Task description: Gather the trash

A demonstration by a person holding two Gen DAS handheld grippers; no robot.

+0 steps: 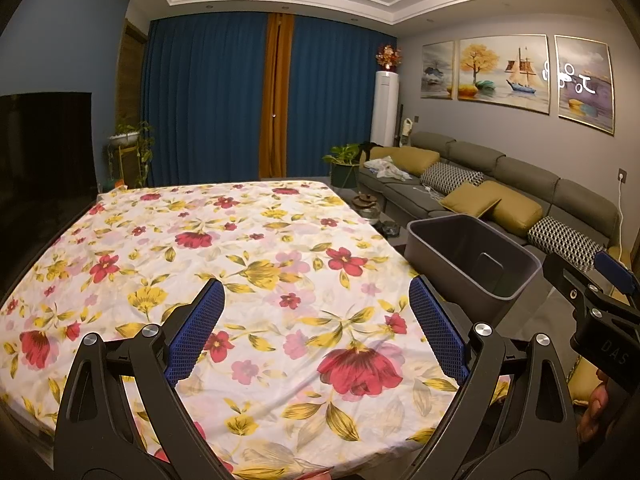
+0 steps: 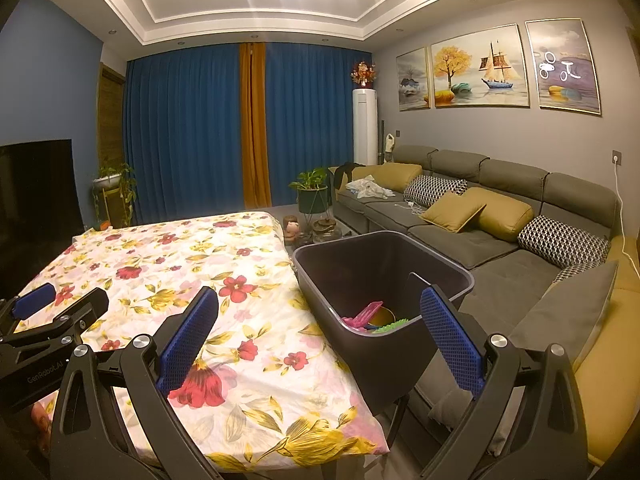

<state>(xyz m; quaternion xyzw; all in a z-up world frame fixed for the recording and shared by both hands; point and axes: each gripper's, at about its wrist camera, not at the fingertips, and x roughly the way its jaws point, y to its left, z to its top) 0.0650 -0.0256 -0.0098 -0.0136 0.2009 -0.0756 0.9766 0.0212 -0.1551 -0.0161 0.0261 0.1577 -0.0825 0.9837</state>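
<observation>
Apparently near the end of the job. Largest first: table under a floral cloth, spread flat and bare of litter as far as both views reach; no scrap visible on it. Next, dark bin just beside the table's right edge, near the grey sofa, already holding trash: pink, green and yellowish pieces lying at the bottom. Then left gripper, held over the cloth, jaws spread wide, nothing between the blue pads. Likewise right gripper, jaws apart and empty, poised over the table edge and the bin's near wall. Judging from this, collecting largely done; perhaps only a last check left.
</observation>
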